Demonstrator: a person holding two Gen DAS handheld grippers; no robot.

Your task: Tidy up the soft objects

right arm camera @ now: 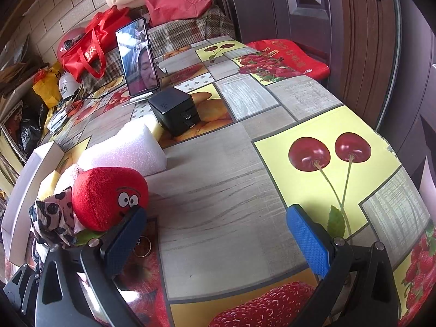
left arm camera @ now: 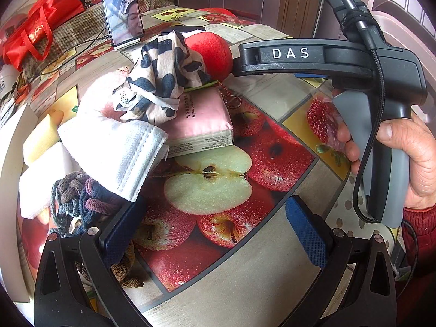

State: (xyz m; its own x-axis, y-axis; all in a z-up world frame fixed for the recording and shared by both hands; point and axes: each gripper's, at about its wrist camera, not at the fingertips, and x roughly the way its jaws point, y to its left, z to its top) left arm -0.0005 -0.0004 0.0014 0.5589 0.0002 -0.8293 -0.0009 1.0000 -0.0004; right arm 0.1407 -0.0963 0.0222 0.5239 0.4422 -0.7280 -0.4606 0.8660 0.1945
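On a fruit-print table (right arm camera: 245, 163), both grippers, left gripper (left arm camera: 215, 226) and right gripper (right arm camera: 218, 234), hover jaws apart, empty; the cow-print cloth (left arm camera: 163, 81) heaped on the tissue pack (left arm camera: 201, 120) could slide off if nudged.

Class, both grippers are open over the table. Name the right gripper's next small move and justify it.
Probably shift the right gripper left so its open fingers straddle the red plush toy. The toy lies just beyond the left finger, unheld, and nothing but tablecloth is between the fingers.
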